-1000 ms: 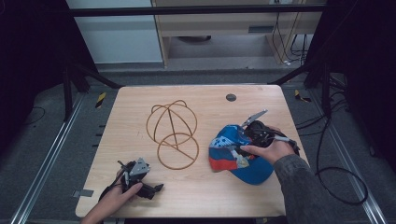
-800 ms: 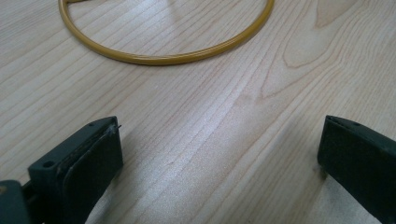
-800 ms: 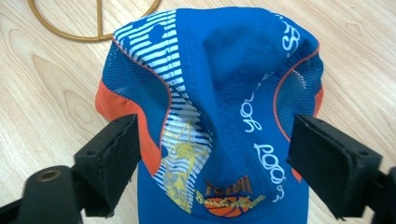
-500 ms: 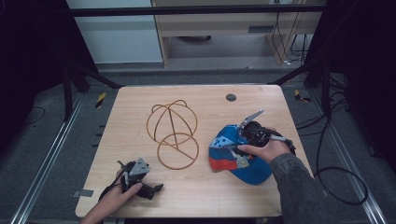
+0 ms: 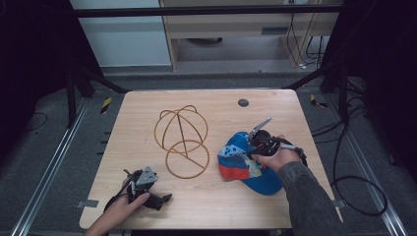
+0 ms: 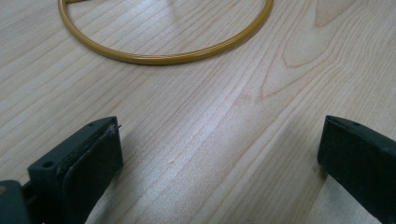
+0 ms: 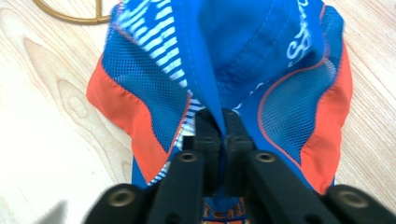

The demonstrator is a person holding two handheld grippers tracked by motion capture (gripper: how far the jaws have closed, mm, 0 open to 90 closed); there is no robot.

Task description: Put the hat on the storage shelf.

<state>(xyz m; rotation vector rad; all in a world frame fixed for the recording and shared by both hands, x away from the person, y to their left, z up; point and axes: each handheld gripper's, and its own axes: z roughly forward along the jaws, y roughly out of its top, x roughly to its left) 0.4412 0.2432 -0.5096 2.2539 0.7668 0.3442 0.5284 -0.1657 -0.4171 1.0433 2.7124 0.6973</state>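
My left gripper [image 5: 164, 198] sits nearest me at the table's [image 5: 123, 123] front-left edge, low over the wood w/ jaws spread wide, nothing between them; in the left gripper view bare wood lies between the two black jaws, and the gold ring of the wire frame [image 6: 163, 56] lies just ahead, not touching. My right gripper [image 7: 223, 123], a bit farther in on the right side, has just been closing its jaws and now they're pinched tight on a fold of the cap [image 7: 261, 60]; in the right gripper view the two pads meet w/ blue fabric squeezed between them, approx at the cap's centre seam. Count: 2 grippers, 1 cap, 1 wire frame, 1 small dark round disc [image 5: 243, 103] in the tabletop toward the far side. The cap [image 5: 246, 164] rests on the table right of centre, under my right hand [image 5: 278, 157], its crown crumpled and bunched up toward the jaws. Looks: blue fabric body, blue mesh side panels, orange-red trim along the panel edges, white stripes on one panel, white lettering on another that I can't read. The wire frame [image 5: 182, 142] is gold-coloured, a dome of curved hoops joined to a flat ring, standing left of the cap near mid-table, close by it but apart. Far edge of the table beyond that, then dark floor.
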